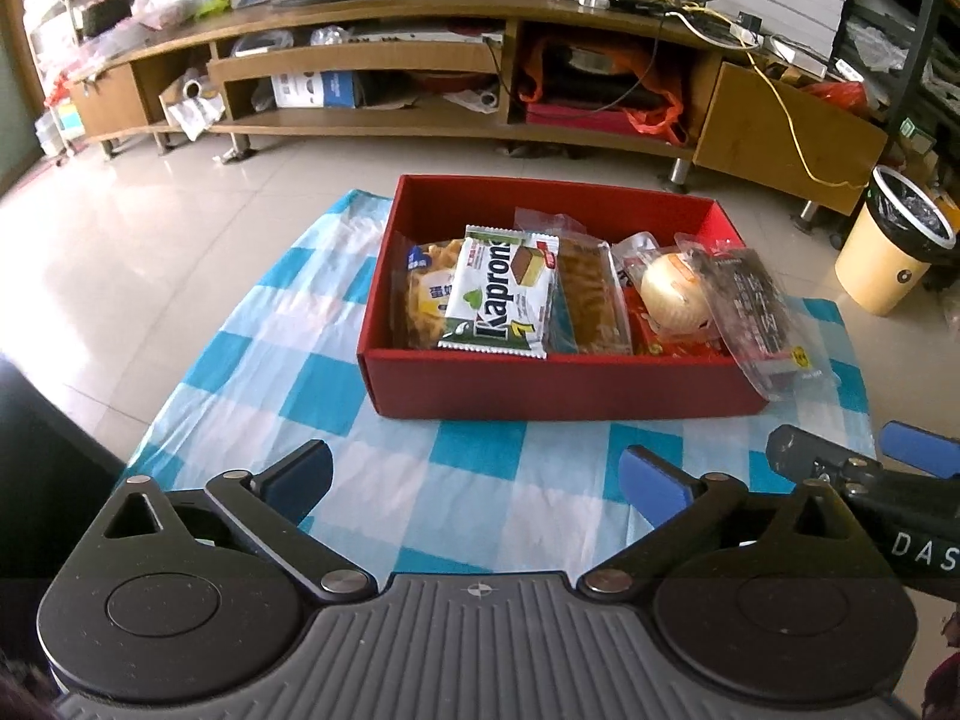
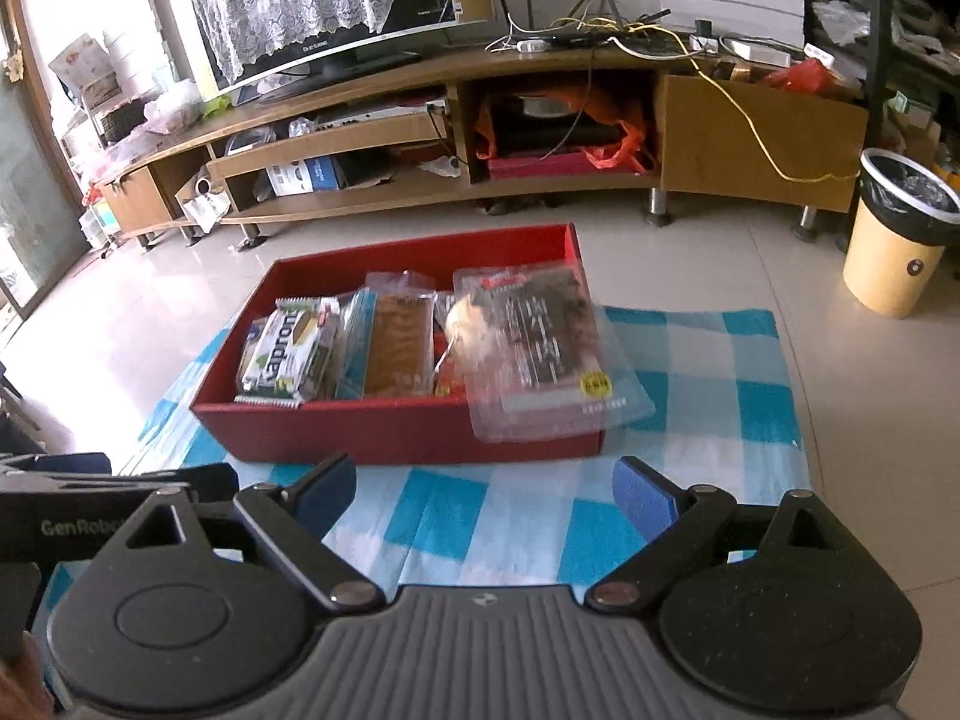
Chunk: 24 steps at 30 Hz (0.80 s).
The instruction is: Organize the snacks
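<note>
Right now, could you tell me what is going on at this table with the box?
A person is sorting snacks with a hand-held claw in each hand. The left claw and the right claw are both open and empty, hovering over the checked cloth in front of the red box. The snacks are already in the box: a Kaprons pack, a round bun and others. A dark clear-wrapped pack lies tilted across the box's right corner, hanging over the rim.

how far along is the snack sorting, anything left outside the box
Mostly done: the snacks sit in the red box, Kaprons pack on top. Both the left gripper and right gripper are open and empty. Left: the clear dark packet overhangs the box's corner.
</note>
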### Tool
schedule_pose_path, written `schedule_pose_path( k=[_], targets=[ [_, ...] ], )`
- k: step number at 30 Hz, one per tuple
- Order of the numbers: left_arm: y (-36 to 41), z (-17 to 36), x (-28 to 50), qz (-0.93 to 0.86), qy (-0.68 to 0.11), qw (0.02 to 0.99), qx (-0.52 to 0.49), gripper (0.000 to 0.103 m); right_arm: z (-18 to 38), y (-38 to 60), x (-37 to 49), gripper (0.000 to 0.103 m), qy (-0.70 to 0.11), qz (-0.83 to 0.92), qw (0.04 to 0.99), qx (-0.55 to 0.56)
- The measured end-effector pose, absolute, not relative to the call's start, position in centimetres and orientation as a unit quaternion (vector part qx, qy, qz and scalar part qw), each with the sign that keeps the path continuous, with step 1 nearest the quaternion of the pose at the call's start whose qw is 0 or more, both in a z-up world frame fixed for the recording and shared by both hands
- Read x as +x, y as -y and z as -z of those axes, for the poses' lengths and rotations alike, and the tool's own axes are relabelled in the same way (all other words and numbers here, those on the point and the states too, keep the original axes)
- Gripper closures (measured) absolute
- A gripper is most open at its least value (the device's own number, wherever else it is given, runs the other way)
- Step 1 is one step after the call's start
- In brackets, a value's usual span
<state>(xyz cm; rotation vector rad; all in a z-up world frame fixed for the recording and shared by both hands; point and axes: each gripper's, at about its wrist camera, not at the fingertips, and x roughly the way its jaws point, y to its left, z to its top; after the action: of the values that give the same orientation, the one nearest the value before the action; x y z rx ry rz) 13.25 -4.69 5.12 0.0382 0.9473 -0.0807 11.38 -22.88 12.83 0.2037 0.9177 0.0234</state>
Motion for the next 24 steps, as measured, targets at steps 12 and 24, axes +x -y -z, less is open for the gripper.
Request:
schedule_pose_path(
  k=[12, 24],
  targets=[
    [4.7, -5.3, 9.5, 0.041, -0.446, 0.894, 0.033, 0.000, -13.2, 22.8, 8.4, 0.010, -0.442, -0.014, 0.890, 0.113],
    [4.6, -5.0, 6.7, 0.035, -0.439, 0.896, 0.052, 0.000, -12.8, 22.5, 5.5, 0.010, -0.449, -0.022, 0.885, 0.117]
  ],
)
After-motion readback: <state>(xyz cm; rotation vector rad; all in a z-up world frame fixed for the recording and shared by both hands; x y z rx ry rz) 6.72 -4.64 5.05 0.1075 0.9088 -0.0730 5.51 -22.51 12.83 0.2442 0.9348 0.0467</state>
